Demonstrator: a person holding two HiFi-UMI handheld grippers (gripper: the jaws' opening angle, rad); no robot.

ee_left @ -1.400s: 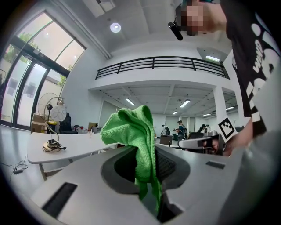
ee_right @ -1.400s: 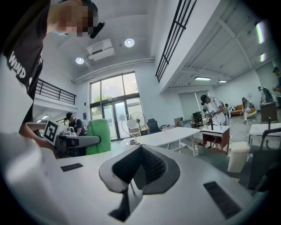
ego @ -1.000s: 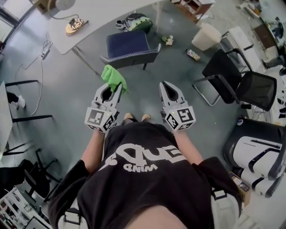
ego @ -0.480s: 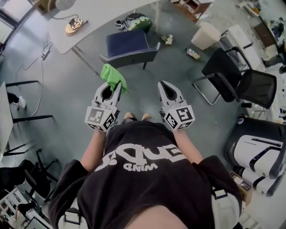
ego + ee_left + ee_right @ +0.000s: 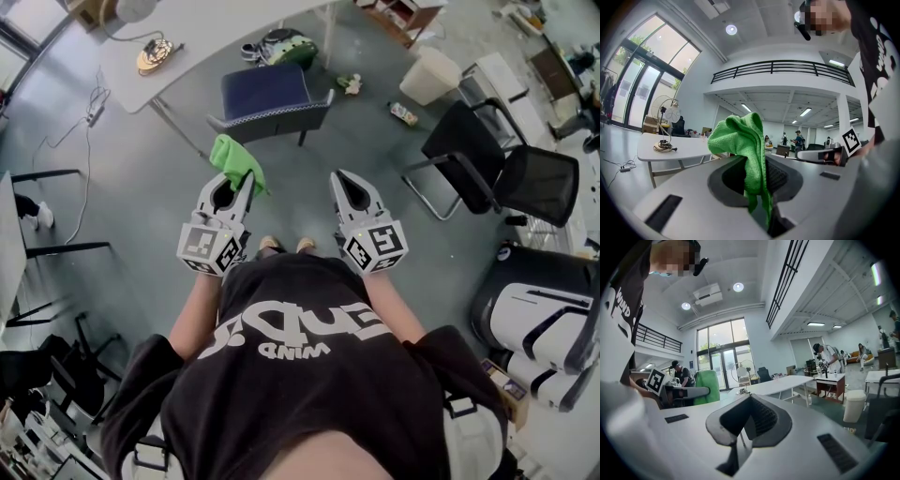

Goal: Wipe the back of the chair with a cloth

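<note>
My left hand-held gripper (image 5: 247, 180) clamps a crumpled green cloth (image 5: 236, 159); my right hand-held gripper (image 5: 338, 178) is closed, empty. Upper centre, a navy padded chair (image 5: 267, 94) stands by a white bench (image 5: 187, 47), its back running left-right.

The chair (image 5: 269, 97) stands ahead of the person, with the table (image 5: 197, 42) just behind it. The cloth (image 5: 236, 159) sits in the jaws of the left gripper (image 5: 247, 183), which lies left of the right gripper (image 5: 340, 178) (the two apart). A bin (image 5: 429, 75) stands farther right.

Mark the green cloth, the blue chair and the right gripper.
green cloth (image 5: 236, 159), head view, bunched upper part
blue chair (image 5: 265, 92), head view, middle of the seat
right gripper (image 5: 339, 178), head view, between its closed fingertips
</note>
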